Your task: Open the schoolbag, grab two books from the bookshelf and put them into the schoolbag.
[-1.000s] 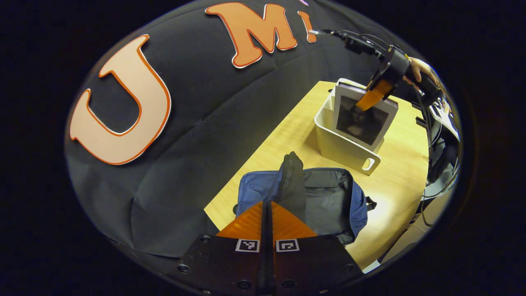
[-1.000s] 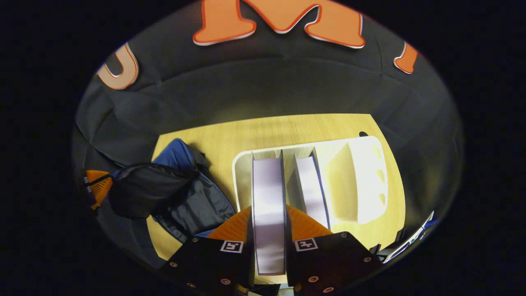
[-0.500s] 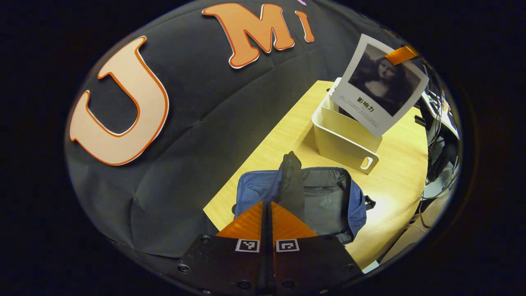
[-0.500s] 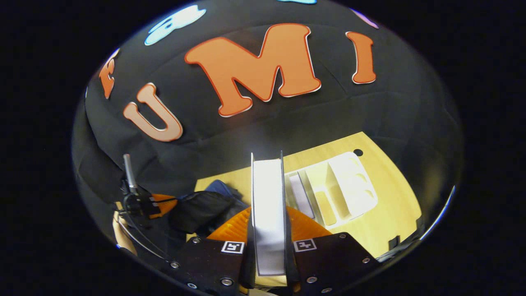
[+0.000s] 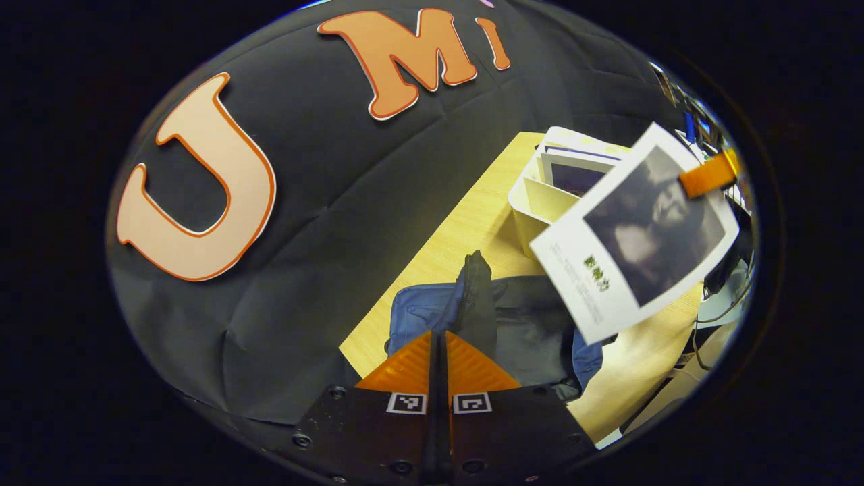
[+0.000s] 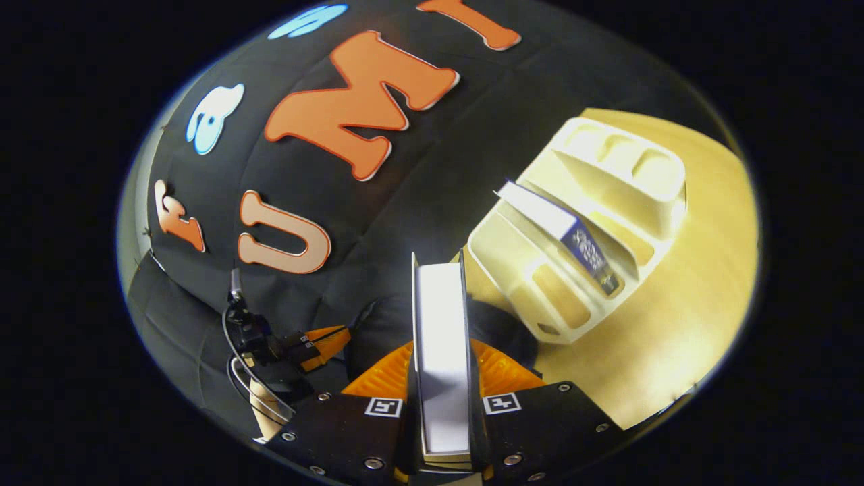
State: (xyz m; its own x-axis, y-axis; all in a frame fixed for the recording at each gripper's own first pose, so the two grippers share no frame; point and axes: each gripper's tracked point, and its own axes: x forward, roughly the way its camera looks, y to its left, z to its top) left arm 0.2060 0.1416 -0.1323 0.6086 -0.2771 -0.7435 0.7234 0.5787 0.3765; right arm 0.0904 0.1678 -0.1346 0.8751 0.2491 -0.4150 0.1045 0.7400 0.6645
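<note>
My left gripper [image 5: 439, 335] is shut on the dark flap [image 5: 474, 287] of the blue schoolbag [image 5: 418, 312] and holds it up, so the bag's grey inside shows. My right gripper [image 6: 440, 351] is shut on a white book [image 6: 440, 324], seen edge-on between its fingers. In the left gripper view that book [image 5: 634, 236] hangs tilted in the air above the bag's right side, with a right gripper finger [image 5: 709, 175] on its top corner. A second book [image 6: 560, 226] leans in the white bookshelf [image 6: 611, 202]. The left gripper [image 6: 317, 341] also appears low left, with a hand [image 6: 260, 405] behind it.
The bag and the bookshelf [image 5: 530, 199] stand on a light wooden table [image 6: 675, 324] against the black cloth wall. Cables and equipment lie past the table's right edge [image 5: 715, 304]. Bare tabletop lies in front of the shelf.
The right gripper has lifted the white book out of the bookshelf and swung it, tilted, over toward the schoolbag. The left gripper has kept the flap raised, barely moving.
</note>
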